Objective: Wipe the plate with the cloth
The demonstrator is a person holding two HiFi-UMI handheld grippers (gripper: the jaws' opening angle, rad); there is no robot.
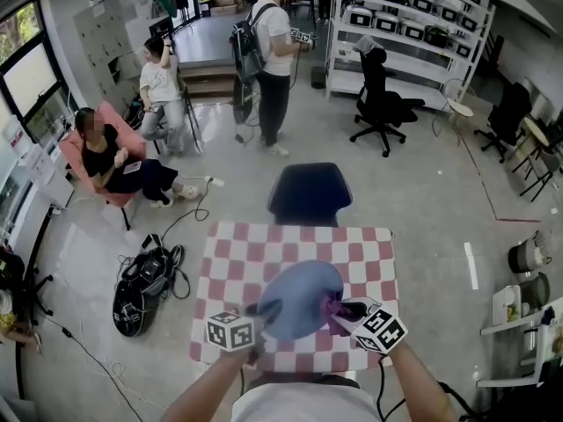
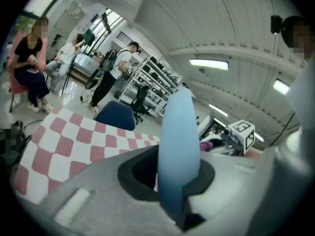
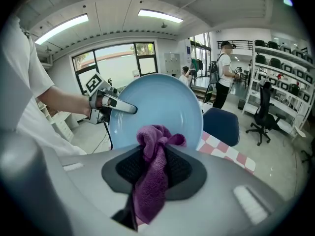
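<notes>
Clamping the rim of the blue plate [image 2: 179, 141], the left gripper [image 1: 264, 313] holds it tilted above the checkered table [image 1: 237, 262]. The right gripper [image 1: 343, 310] is closed on the purple cloth [image 3: 153, 171], whose bunched end meets the plate's face, opposite the left gripper's hold.

pale blue plate [image 3: 157, 107], purple cloth [image 3: 155, 173], red-and-white checked tablecloth [image 1: 233, 266].
</notes>
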